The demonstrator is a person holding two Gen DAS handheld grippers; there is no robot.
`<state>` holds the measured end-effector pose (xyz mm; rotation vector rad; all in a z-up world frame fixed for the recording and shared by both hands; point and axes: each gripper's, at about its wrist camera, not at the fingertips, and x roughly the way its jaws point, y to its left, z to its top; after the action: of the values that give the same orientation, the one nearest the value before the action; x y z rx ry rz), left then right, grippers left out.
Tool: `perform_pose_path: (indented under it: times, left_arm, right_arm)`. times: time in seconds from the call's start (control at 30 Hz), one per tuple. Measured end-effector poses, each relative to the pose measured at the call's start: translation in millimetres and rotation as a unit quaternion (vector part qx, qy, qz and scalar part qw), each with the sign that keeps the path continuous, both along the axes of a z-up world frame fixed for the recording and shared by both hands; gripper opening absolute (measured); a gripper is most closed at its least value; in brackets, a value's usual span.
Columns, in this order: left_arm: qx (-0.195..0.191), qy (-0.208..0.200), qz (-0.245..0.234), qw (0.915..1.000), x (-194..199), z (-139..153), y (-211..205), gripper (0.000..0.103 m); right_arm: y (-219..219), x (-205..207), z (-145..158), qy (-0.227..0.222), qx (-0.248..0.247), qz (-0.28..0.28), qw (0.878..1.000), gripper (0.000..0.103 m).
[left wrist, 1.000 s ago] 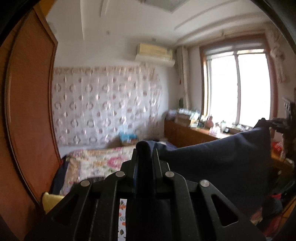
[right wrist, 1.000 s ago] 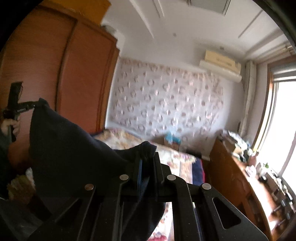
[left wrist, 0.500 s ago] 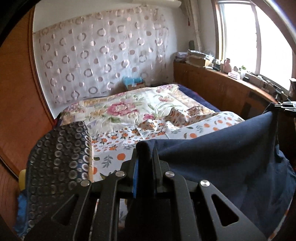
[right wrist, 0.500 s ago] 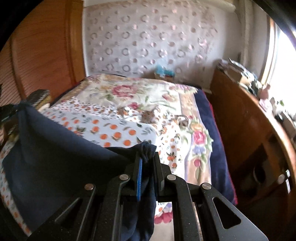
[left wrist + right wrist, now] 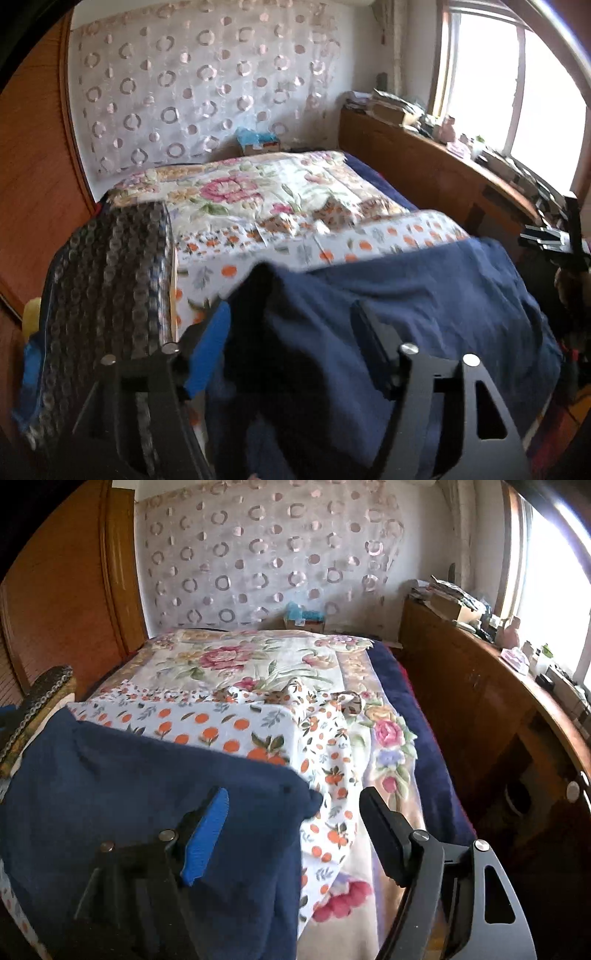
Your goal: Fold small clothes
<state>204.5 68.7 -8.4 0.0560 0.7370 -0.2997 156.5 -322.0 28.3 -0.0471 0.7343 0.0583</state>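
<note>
With both pairs of jaws standing apart, the navy garment (image 5: pixel 424 295) lies spread over the near end of the bed (image 5: pixel 391 760), draped across the orange-print sheet (image 5: pixel 221 723).

Left gripper (image 5: pixel 291 314): jaws have just been opening. A bunched dark corner of the garment sits between the fingers, close to the blue pad (image 5: pixel 210 347) on the left finger; the pads do not press on it. Cloth runs from here to the right across the bed.

Right gripper (image 5: pixel 295 805): jaws have just been opening, now wide. The garment's right corner lies between the fingers, nearer the blue-padded left finger (image 5: pixel 207 834); the right finger (image 5: pixel 384 834) stands clear of it, over the floral quilt (image 5: pixel 240 661).

Left of the garment, a dark ring-patterned cloth (image 5: pixel 110 280) lies along the bed's left side. Far end: curtain with circle pattern (image 5: pixel 192 85) and a small box with blue contents (image 5: pixel 258 142). Right side: wooden cabinet (image 5: pixel 480 709) with clutter under the window (image 5: pixel 517 92). The other gripper shows dimly at the far right edge of the left view.
</note>
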Motion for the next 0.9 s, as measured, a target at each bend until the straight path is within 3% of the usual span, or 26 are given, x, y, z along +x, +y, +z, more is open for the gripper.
perform_pose_path:
  times: [0.27, 0.5, 0.73, 0.9]
  left_arm:
    - [0.006, 0.033, -0.004, 0.9994, -65.1, -33.0, 13.1, 0.077]
    - [0.011, 0.059, 0.026, 0.9979, -92.4, -58.0, 24.1, 0.077]
    - [0.003, 0.078, 0.041, 0.9961, -96.0, -75.0, 31.3, 0.077]
    - [0.020, 0.081, 0.043, 0.9956, -97.4, -85.4, 29.8, 0.077]
  right_arm:
    - [-1.0, -64.8, -15.1, 0.038, 0.064, 0.019, 0.997, 0.075]
    - [-1.2, -108.0, -15.3, 0.042, 0.068, 0.019, 0.997, 0.075]
    - [11.6, -115.6, -20.9, 0.052, 0.057, 0.040, 0.996, 0.075]
    - [11.0, -105.8, -25.8, 0.055, 0.062, 0.042, 0.996, 0.075]
